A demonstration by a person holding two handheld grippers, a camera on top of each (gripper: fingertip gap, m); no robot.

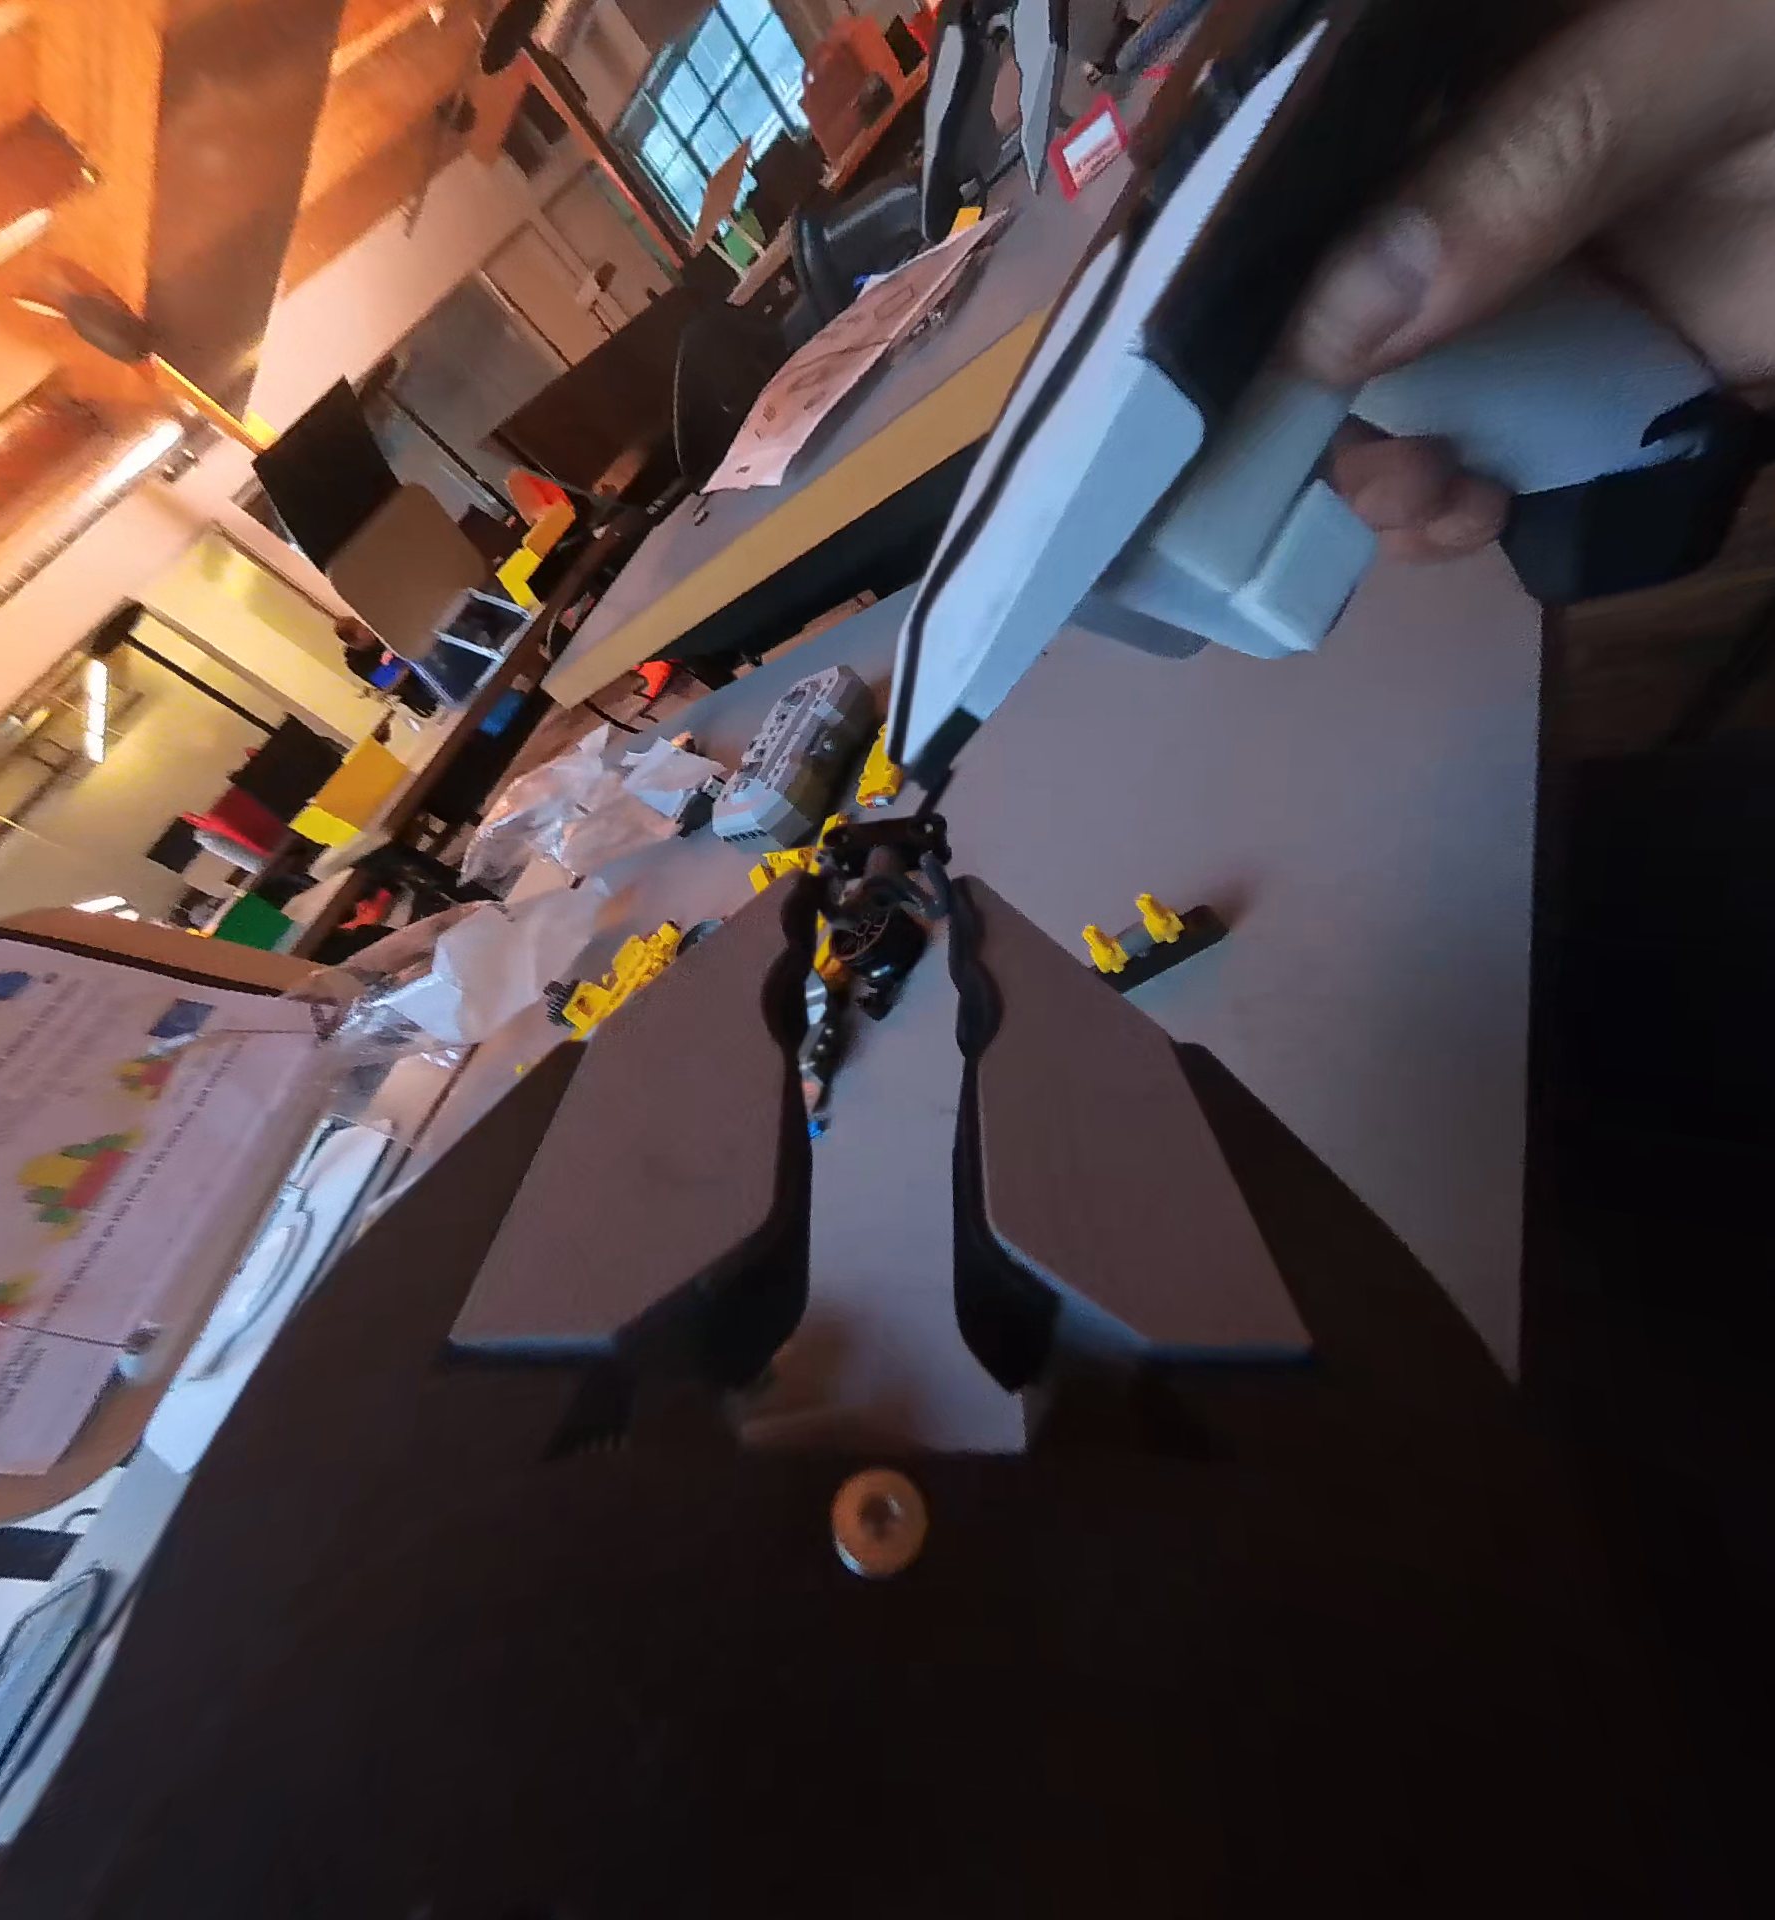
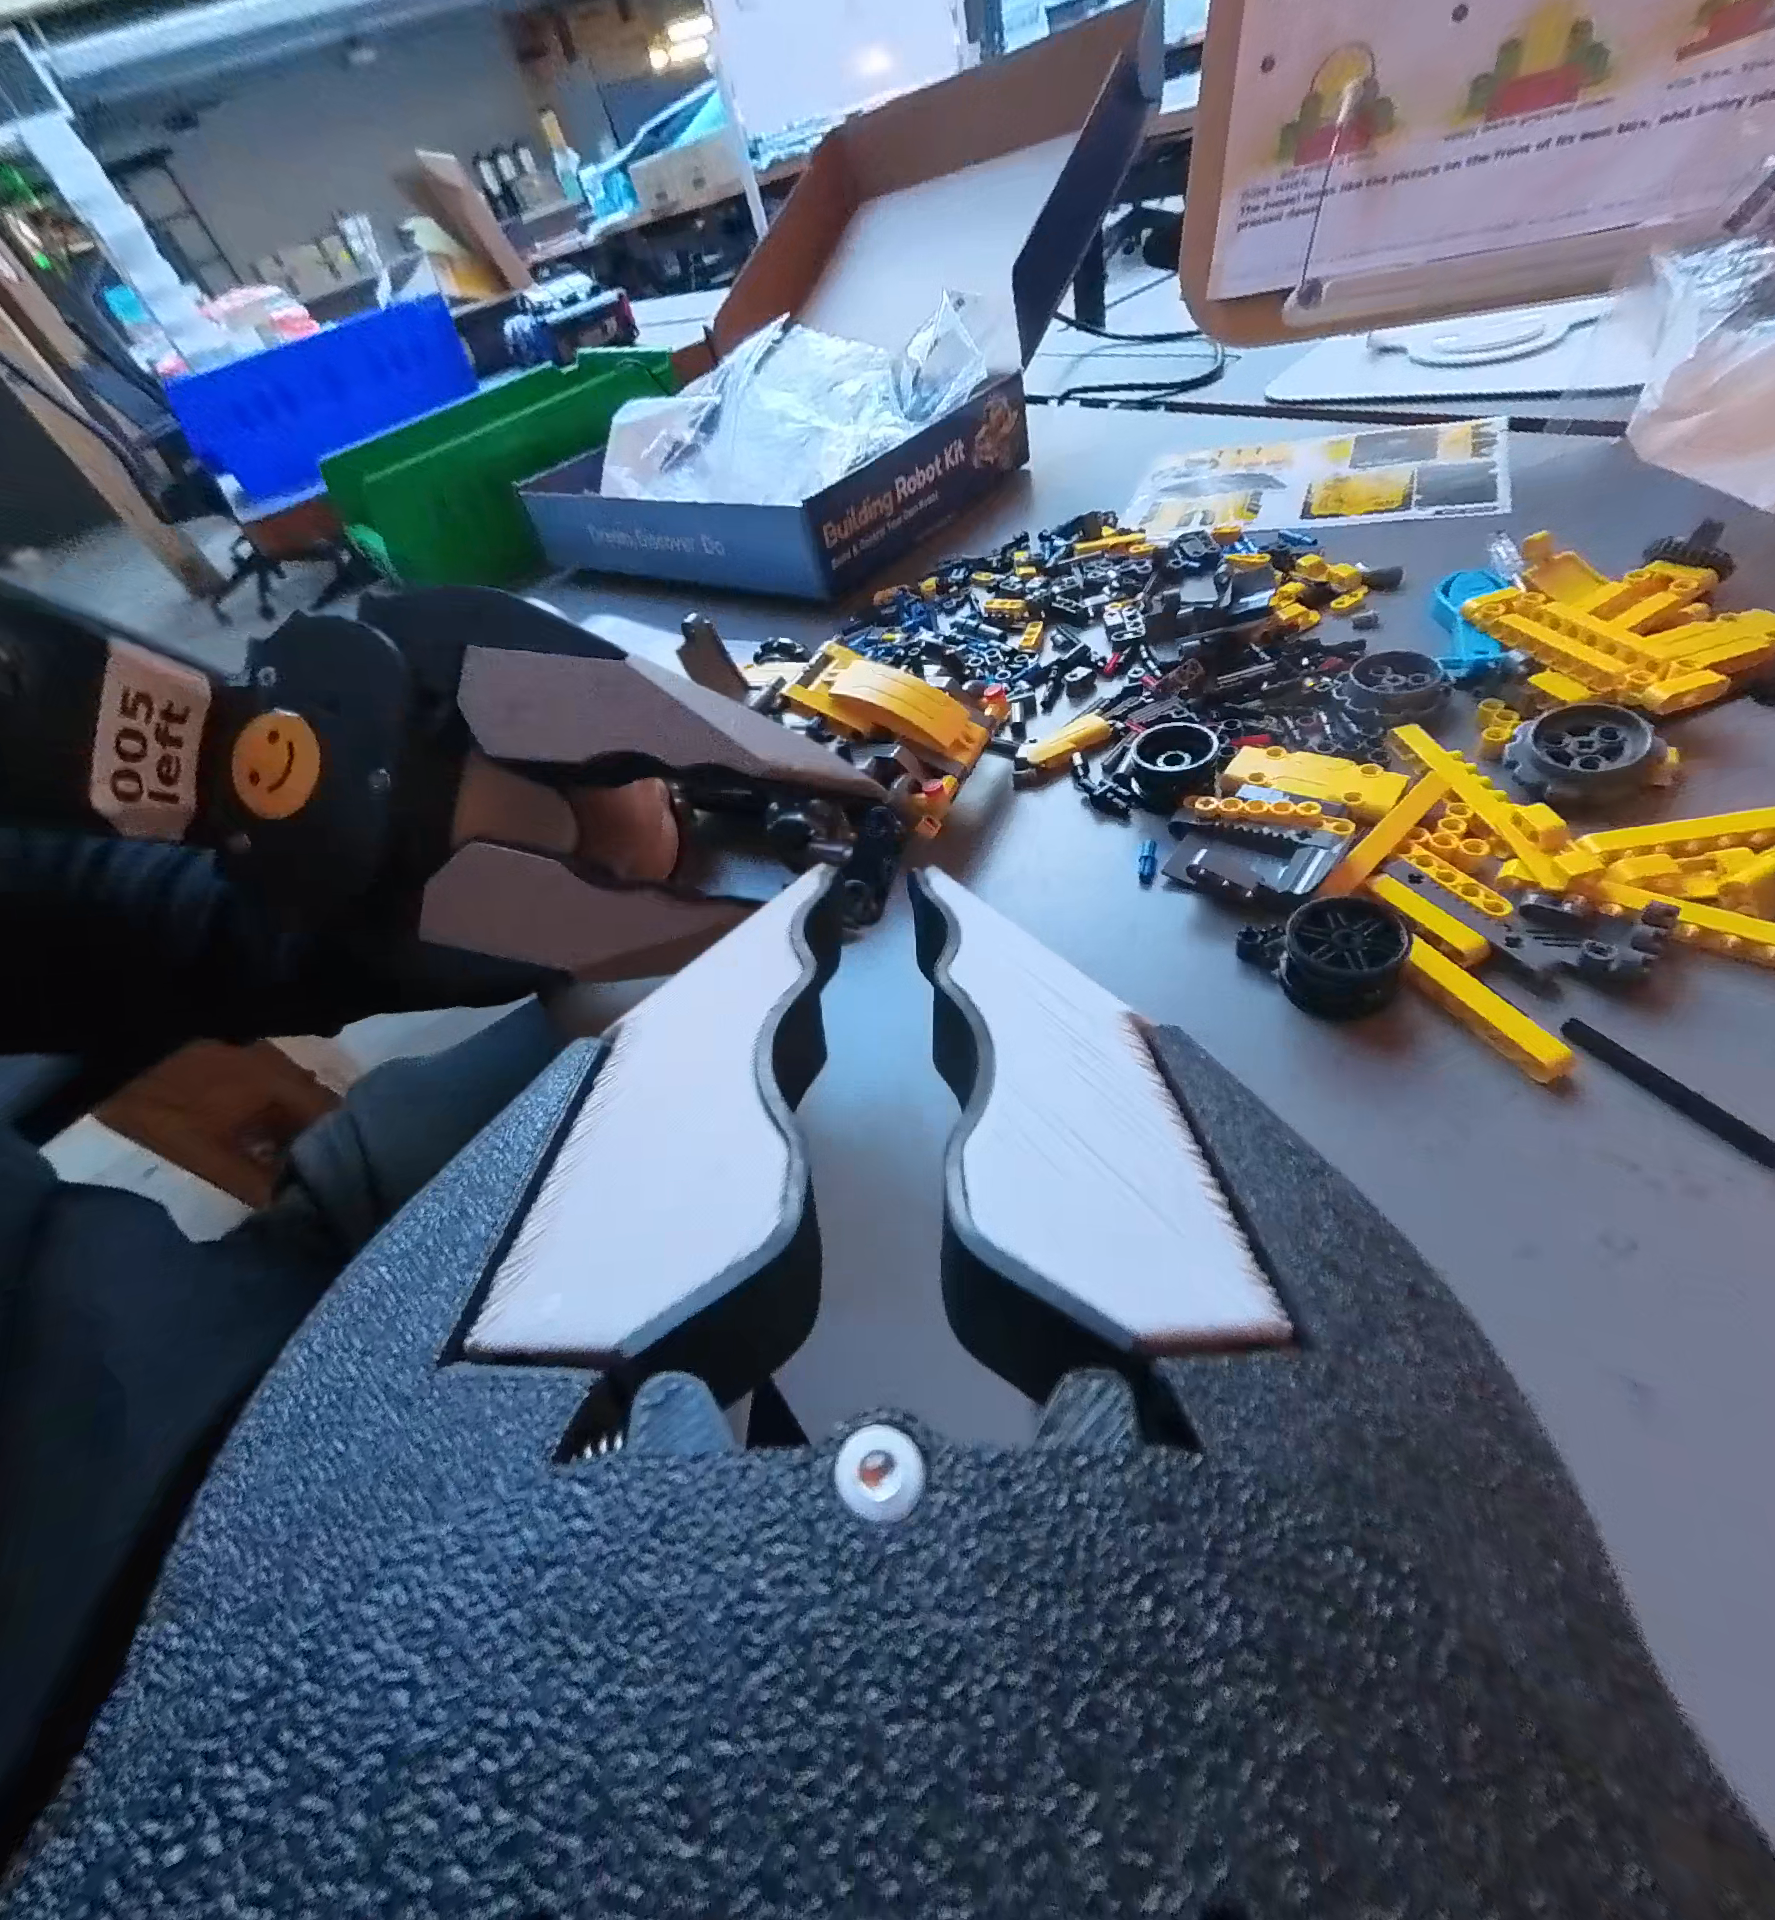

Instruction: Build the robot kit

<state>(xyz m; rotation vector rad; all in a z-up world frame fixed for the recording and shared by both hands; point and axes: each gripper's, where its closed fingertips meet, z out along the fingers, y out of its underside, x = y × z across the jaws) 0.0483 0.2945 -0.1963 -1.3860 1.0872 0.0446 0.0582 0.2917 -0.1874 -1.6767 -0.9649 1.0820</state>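
Assembly work sits between the two tools: a small black-and-yellow build (image 2: 862, 831) is held above the near edge of the grey table (image 2: 1382, 1351), just beside a spread of loose yellow and black parts (image 2: 1278, 727). The left gripper (image 2: 841, 836) comes in from the side with its fingers drawn together on the build, so the build hangs from its tips. The right gripper (image 2: 870, 883) points at the same spot from below. Its fingers are almost closed, with a narrow gap at the tips, and a black link at the end of the build lies in or right against that gap. Whether the link is actually pinched cannot be told from either view.

As a judgement, this is a shared hold on something small and jointed, so it calls for steadiness. The left tool should keep even pressure on the body of the build, and the right tips should stay square to the black link rather than skewed. Any push is best sent along the link's own axis, since a sideways twist could pop a joint or drop the piece into the loose parts below.

An open kit box (image 2: 862, 488) with plastic bags in it and a printed sheet (image 2: 1330, 483) lie farther back, well apart from both tools.
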